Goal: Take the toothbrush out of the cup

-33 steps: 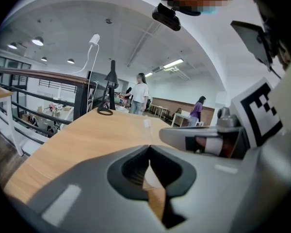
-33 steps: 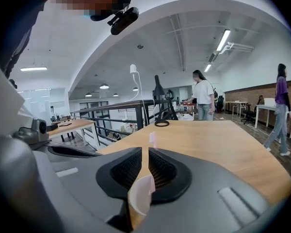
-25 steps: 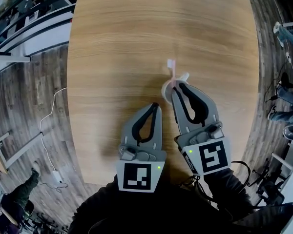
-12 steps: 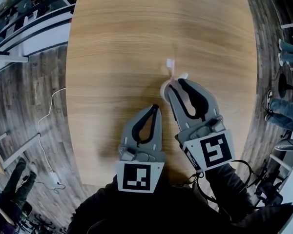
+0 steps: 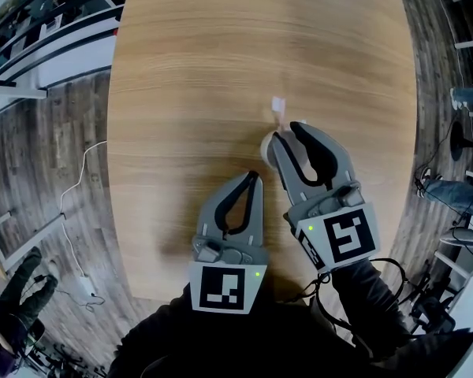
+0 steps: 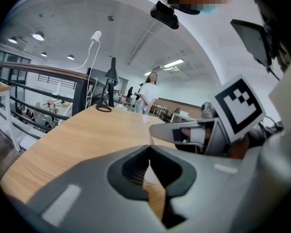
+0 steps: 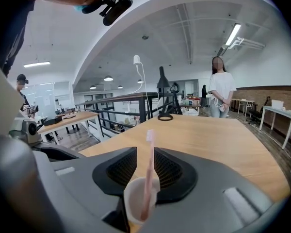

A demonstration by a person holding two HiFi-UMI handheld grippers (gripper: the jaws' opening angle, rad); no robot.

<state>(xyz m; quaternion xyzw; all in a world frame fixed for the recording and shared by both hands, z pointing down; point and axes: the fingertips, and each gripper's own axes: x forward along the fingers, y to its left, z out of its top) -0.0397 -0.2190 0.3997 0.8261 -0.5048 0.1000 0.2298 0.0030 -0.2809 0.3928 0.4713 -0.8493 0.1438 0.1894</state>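
In the head view, the cup (image 5: pixel 266 144) stands upright on the wooden surface (image 5: pixel 221 53), and the toothbrush (image 5: pixel 277 104) rises out of it with its head pointing away from the person, so the brush is not yet out. The right gripper (image 5: pixel 287 131) reaches around the cup from the near side, one jaw on each side of it. The left gripper (image 5: pixel 252 178) rests just beside it to the left, nearer the person and apart from the cup. In the left gripper view, its jaws are pressed together at the tips with nothing between them, and only bare surface lies ahead. In the right gripper view, the jaws stand spread and have just been opening. The cup sits low in the hollow between them, and the pink handle runs up through the gap at the tips; I see no pad pressing on either the handle or the cup. As I judge it, only the approach is done. Pinching the handle, lifting the brush clear of the rim and setting it down all remain.
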